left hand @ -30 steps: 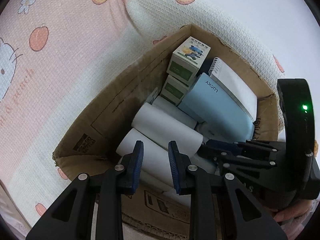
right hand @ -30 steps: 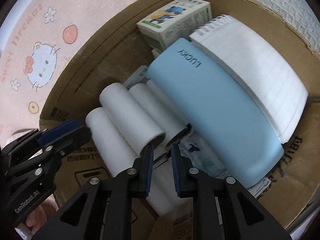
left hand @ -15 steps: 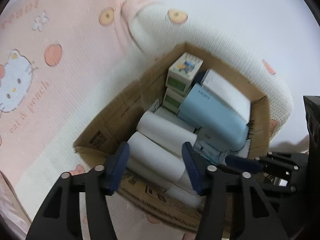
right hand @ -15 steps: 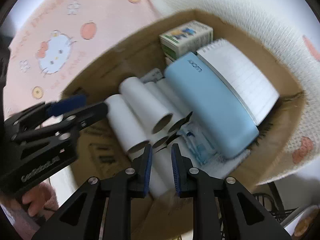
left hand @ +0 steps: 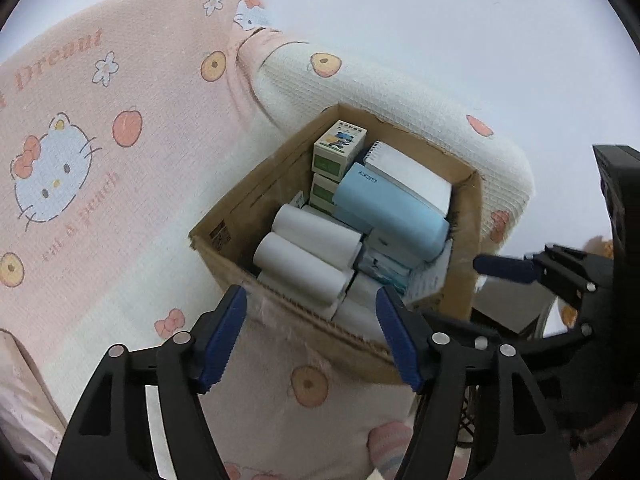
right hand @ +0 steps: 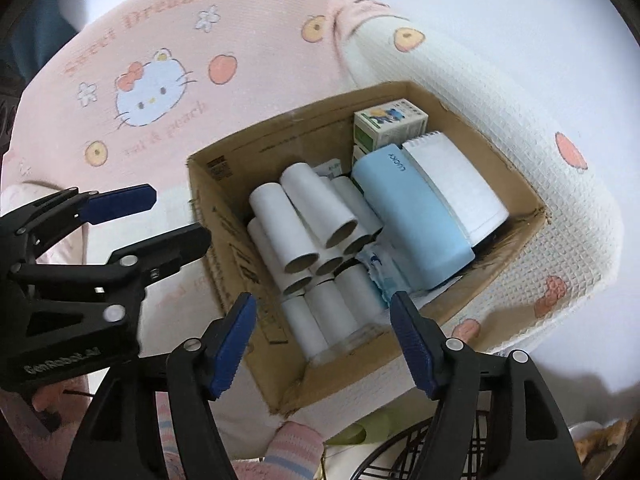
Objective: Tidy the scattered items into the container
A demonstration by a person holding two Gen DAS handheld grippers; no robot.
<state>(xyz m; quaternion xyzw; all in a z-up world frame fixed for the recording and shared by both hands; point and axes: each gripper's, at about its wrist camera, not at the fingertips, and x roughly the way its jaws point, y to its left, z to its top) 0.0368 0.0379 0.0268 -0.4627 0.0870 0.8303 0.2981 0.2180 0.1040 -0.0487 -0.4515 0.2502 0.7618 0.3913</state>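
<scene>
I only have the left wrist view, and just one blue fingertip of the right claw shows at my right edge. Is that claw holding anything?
Observer: No. In the right wrist view the right claw is open wide, with nothing between its fingers.
Operator: Good. I only see the white rolls side-on. Which way do their ends point?
Observer: The white rolls show hollow brown cores at their ends. These point at the near wall of the cardboard box, toward the right claw.
</scene>
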